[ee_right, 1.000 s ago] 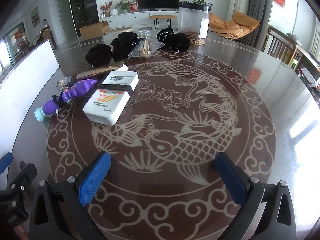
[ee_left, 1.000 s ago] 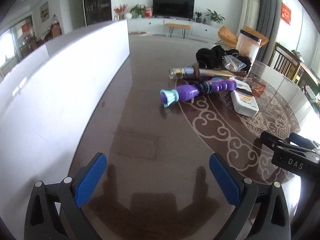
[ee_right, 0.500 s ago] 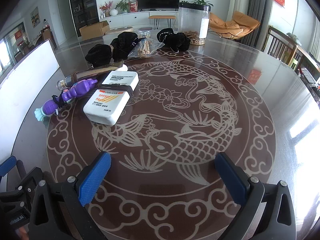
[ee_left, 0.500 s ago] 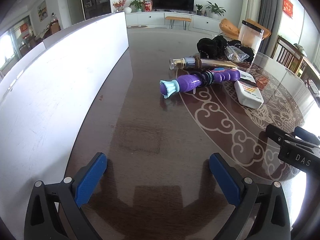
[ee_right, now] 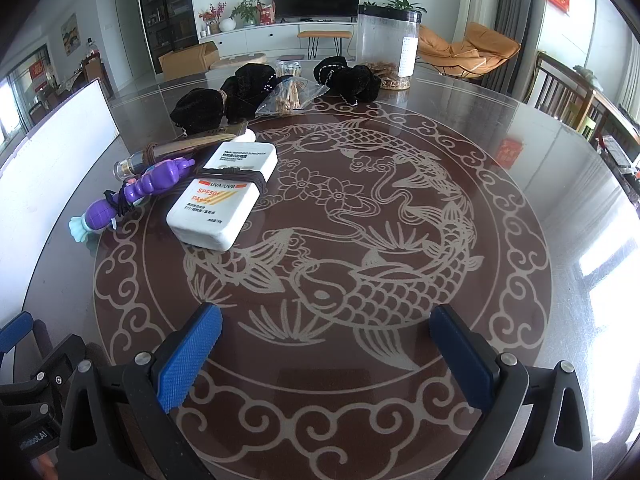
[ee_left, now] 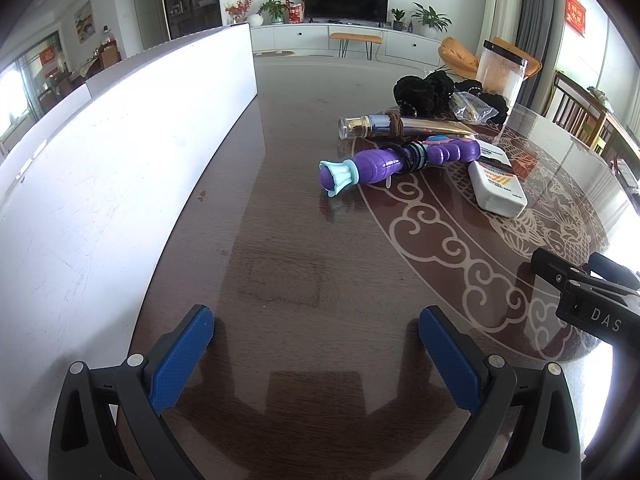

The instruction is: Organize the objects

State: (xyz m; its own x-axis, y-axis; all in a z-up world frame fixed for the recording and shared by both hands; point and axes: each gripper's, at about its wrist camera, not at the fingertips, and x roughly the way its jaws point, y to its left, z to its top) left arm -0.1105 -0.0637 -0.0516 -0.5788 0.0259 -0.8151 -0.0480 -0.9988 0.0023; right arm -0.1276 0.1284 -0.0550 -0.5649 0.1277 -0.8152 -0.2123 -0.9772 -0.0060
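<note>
A purple toy with a pale blue flared end (ee_left: 396,162) (ee_right: 132,194) lies on the dark round table, hair ties wrapped around its middle. Beside it rests a white sunscreen bottle (ee_left: 498,184) (ee_right: 224,196) with a black band around it. Behind them lies a gold tube with a clear cap (ee_left: 396,126) (ee_right: 176,152). Black velvet pouches (ee_right: 224,100) and a clear bag of small sticks (ee_right: 292,96) sit farther back. My left gripper (ee_left: 316,344) is open and empty, well short of the toy. My right gripper (ee_right: 326,344) is open and empty over the fish pattern.
A long white box (ee_left: 100,168) runs along the table's left side. A tall clear jar with a black lid (ee_right: 388,44) stands at the back. The right gripper's black body (ee_left: 588,296) shows at the left view's right edge. Wooden chairs (ee_right: 568,96) stand beyond the table.
The left gripper has tilted and crept slightly forward, so the toy and tube sit lower and nearer in its view. The right gripper has barely moved. Both stay open.
</note>
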